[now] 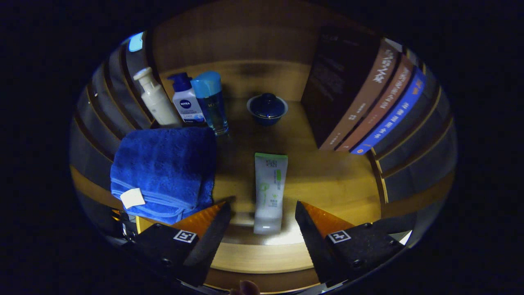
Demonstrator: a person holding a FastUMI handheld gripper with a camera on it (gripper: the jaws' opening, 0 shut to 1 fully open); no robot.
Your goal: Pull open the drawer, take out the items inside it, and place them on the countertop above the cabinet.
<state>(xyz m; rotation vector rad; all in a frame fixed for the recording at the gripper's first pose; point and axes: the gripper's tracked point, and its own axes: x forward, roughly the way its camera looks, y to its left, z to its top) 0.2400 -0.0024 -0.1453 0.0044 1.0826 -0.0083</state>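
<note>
A home setting, staged on a wooden counter [327, 172] — toiletries and household things show it. Three bottles [185, 102] of lotion or wash stand together behind a folded blue towel [163, 168], a tube [269, 188] of cream lies flat, a small lidded blue bowl [267, 108] sits further back, and a row of books [368, 106] leans at one side.

Countertop [327, 180] smooth, lightly glossy wood; towel [163, 168] fluffy cloth; tube [269, 192] smooth plastic; lidded bowl [267, 108] glossy ceramic.
</note>
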